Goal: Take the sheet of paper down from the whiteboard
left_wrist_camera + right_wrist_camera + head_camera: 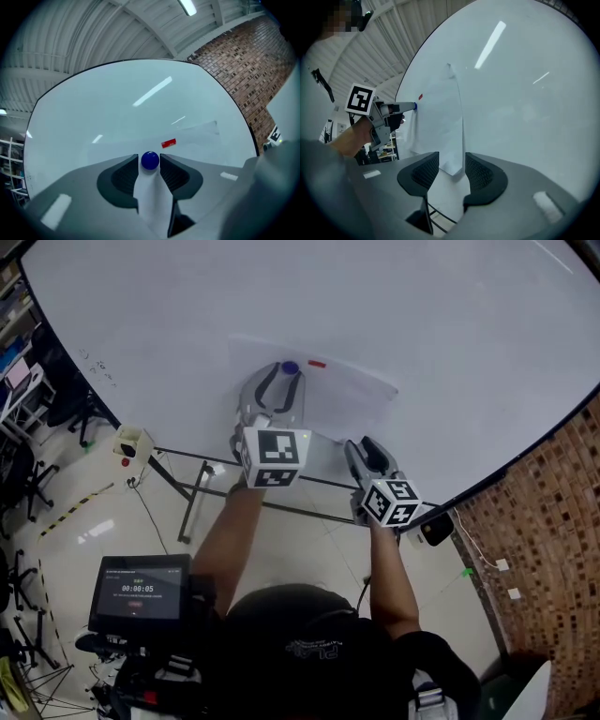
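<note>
A white sheet of paper (pixel 342 390) hangs on the whiteboard (pixel 431 324) under a round blue magnet (pixel 290 367) and a small red bar magnet (pixel 317 363). My left gripper (pixel 287 376) is at the sheet's top edge. In the left gripper view the blue magnet (pixel 150 160) sits between the tips of the left gripper (pixel 150 163); the jaws stand wide and I see no pressing. My right gripper (pixel 366 448) is open at the sheet's lower right corner. In the right gripper view that corner (pixel 452 161) lies just beyond the gap of the right gripper (pixel 452 168), and the edge curls off the board.
The whiteboard's black stand legs (pixel 192 502) cross the tiled floor below. A brick wall (pixel 553 512) is at the right. A screen on a stand (pixel 141 589) is near my left side, with office chairs (pixel 19 474) and a small white box (pixel 131 444) further left.
</note>
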`<state>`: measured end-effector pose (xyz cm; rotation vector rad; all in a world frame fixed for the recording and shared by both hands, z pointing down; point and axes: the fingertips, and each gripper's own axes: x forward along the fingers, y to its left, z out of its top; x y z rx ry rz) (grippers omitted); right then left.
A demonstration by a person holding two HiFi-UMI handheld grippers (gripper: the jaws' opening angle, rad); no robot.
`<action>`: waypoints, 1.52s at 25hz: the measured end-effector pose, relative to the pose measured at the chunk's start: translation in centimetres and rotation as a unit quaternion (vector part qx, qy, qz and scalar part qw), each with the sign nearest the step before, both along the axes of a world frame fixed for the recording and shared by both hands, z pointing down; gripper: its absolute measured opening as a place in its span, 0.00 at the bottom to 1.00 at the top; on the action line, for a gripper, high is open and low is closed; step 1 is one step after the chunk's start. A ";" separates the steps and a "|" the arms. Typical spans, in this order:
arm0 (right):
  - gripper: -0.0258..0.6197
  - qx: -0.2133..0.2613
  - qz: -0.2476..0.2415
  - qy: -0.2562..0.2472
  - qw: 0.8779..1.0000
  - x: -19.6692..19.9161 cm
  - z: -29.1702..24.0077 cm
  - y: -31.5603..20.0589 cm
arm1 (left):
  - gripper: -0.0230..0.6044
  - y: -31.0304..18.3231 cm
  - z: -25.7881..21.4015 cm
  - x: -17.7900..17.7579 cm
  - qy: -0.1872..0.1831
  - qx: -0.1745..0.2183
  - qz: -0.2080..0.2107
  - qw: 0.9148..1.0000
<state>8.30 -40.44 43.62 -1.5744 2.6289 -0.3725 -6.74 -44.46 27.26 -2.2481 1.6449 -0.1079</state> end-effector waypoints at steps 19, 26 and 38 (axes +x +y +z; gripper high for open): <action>0.30 -0.014 -0.041 -0.049 0.998 -0.2 0.5 -0.8 | 0.23 -0.8 0.4 2.1 0.020 0.001 -0.004 1.000; 0.30 -0.040 -0.037 -0.070 0.996 0.2 1.8 -0.9 | 0.23 -0.7 0.2 2.0 0.052 -0.005 0.006 0.999; 0.06 -0.025 -0.026 -0.097 0.995 0.7 0.7 -1.1 | 0.23 -0.7 0.0 1.6 0.072 -0.009 0.007 0.997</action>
